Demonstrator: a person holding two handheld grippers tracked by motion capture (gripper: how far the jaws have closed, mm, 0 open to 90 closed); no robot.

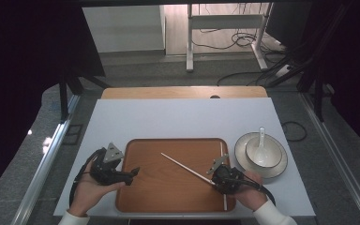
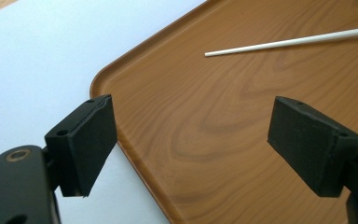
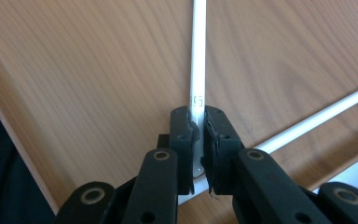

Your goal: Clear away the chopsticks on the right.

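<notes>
The right tongs (image 3: 198, 135) are closed narrow on the thick end of a white chopstick (image 3: 198, 56), which runs away from the pads over the wooden tray (image 3: 88, 70); in the high view these right tongs (image 1: 214, 181) sit near the tray's front right corner and the held chopstick (image 1: 183, 166) points up and left across the tray (image 1: 168, 197). The grip is very near to the end of the stick, so I judge the long free part can swing or turn between the pads; it is better to keep the pressure steady and to move the hand slowly, with the tip low over the tray. A second chopstick (image 3: 317, 121) lies just beside the tongs, along the right edge of the tray (image 1: 223, 159), and the hand should not push it when it turns. The left tongs (image 2: 191, 140) stand wide open with nothing between the pads, over the left rim of the tray; in the high view the left tongs (image 1: 133, 173) wait there, and I think they may steady the tray if it slides on the white desk (image 1: 178, 117). Farther to the right stands a bowl (image 1: 262, 152) on a plate (image 1: 243, 159) with a spoon (image 1: 261, 140) in it, well apart from the chopstick tip.
</notes>
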